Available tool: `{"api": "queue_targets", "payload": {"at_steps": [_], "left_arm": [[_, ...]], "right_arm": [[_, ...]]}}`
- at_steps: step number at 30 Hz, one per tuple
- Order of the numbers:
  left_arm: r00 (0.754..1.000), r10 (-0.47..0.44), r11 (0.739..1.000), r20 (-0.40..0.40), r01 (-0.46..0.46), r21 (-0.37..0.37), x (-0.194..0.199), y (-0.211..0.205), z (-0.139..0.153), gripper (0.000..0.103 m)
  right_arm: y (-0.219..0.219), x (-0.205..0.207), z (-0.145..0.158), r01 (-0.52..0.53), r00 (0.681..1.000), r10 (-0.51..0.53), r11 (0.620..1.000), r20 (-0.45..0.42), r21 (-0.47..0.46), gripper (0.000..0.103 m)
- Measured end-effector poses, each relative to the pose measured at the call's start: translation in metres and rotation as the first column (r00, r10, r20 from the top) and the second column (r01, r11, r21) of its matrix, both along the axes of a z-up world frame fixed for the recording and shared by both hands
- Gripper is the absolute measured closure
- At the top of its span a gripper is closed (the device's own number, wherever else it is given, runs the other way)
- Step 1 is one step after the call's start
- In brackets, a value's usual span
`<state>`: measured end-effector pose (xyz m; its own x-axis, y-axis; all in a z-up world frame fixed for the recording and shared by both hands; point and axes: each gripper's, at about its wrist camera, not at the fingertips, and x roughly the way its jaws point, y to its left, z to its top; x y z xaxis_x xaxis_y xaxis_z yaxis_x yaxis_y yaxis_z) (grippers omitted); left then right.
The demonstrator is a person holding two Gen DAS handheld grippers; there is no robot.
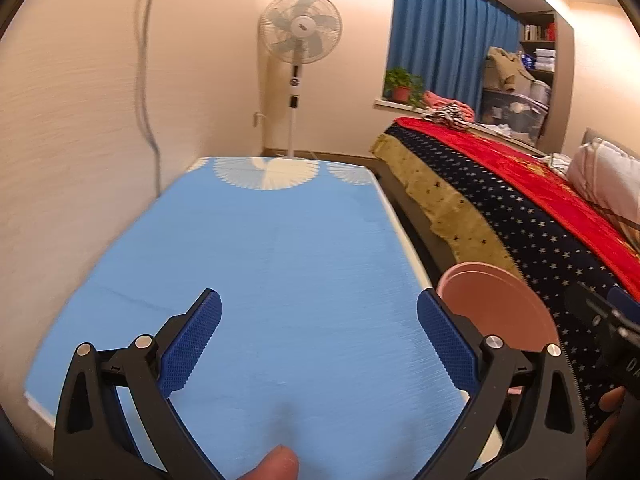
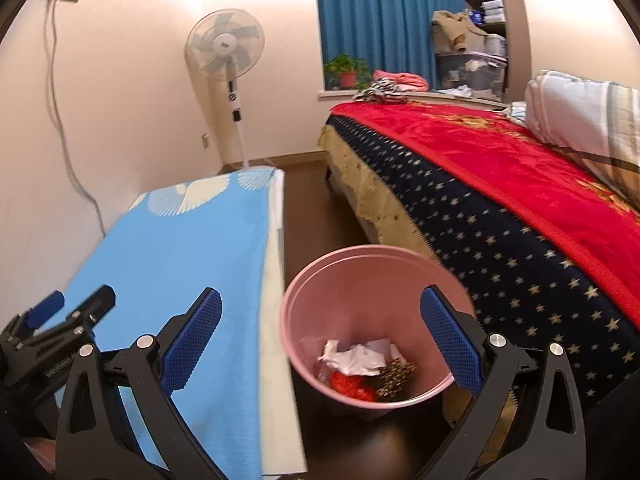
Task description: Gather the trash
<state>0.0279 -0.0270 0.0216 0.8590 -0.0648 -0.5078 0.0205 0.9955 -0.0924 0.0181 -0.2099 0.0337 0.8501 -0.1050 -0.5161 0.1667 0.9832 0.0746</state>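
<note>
A pink waste bin [image 2: 376, 280] stands on the floor between the blue-covered table [image 2: 176, 248] and the bed. Inside it lie crumpled white paper [image 2: 360, 356], a red wrapper [image 2: 352, 386] and a speckled piece [image 2: 396, 374]. My right gripper [image 2: 320, 344] is open and empty, above and in front of the bin. My left gripper [image 1: 320, 344] is open and empty over the blue table top [image 1: 272, 248]. The bin's rim [image 1: 496, 304] shows at the right of the left wrist view. The left gripper also shows at the lower left of the right wrist view [image 2: 60, 320].
A bed with a red and star-patterned blanket [image 2: 500, 208] fills the right side. A standing fan [image 2: 228, 52] is by the far wall. A cable [image 2: 68, 152] hangs from a wall socket. A potted plant [image 2: 348, 70] sits on the windowsill by blue curtains.
</note>
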Motion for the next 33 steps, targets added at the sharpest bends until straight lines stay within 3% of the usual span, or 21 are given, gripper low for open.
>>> {"api": "queue_targets", "payload": {"at_steps": [9, 33], "left_arm": [[0.998, 0.051, 0.999, -0.040, -0.051, -0.018, -0.012, 0.024, -0.015, 0.008], [0.997, 0.054, 0.998, -0.057, -0.056, -0.041, -0.021, 0.031, -0.023, 0.008]], "right_arm": [[0.037, 0.000, -0.016, -0.064, 0.998, 0.063, 0.998, -0.024, -0.028, 0.005], [0.048, -0.002, -0.018, -0.071, 0.997, 0.069, 0.996, -0.032, -0.055, 0.005]]}}
